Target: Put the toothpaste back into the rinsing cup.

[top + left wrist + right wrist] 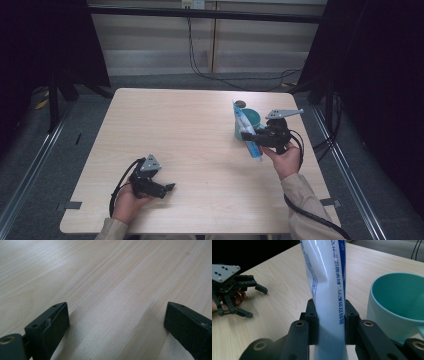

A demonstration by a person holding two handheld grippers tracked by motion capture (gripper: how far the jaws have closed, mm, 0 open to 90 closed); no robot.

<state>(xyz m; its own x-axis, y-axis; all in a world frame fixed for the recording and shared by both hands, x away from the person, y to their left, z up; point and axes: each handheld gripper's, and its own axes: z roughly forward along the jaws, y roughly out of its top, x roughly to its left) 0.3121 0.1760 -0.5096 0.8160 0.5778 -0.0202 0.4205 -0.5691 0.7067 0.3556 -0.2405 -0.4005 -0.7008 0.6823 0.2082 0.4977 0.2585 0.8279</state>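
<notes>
My right gripper (pixel 250 136) is shut on a white and blue toothpaste tube (pixel 247 131), held just left of a teal mug (pixel 251 119) at the right of the table. In the right gripper view the tube (pixel 327 290) stands between the two pads, squeezed at its middle, and the mug (pixel 398 302) sits close at the right. My left gripper (pixel 169 189) rests near the table's front left, open, with nothing between its fingers. The left gripper view shows its two jaws wide apart over bare wood, and the same gripper (pixel 249 301) lies far off in the right gripper view.
The light wooden table (pixel 190 135) has a small dark round object (pixel 240 104) behind the mug. Black frame posts stand at both sides and cables hang at the back wall. A hand holds each gripper from the near edge.
</notes>
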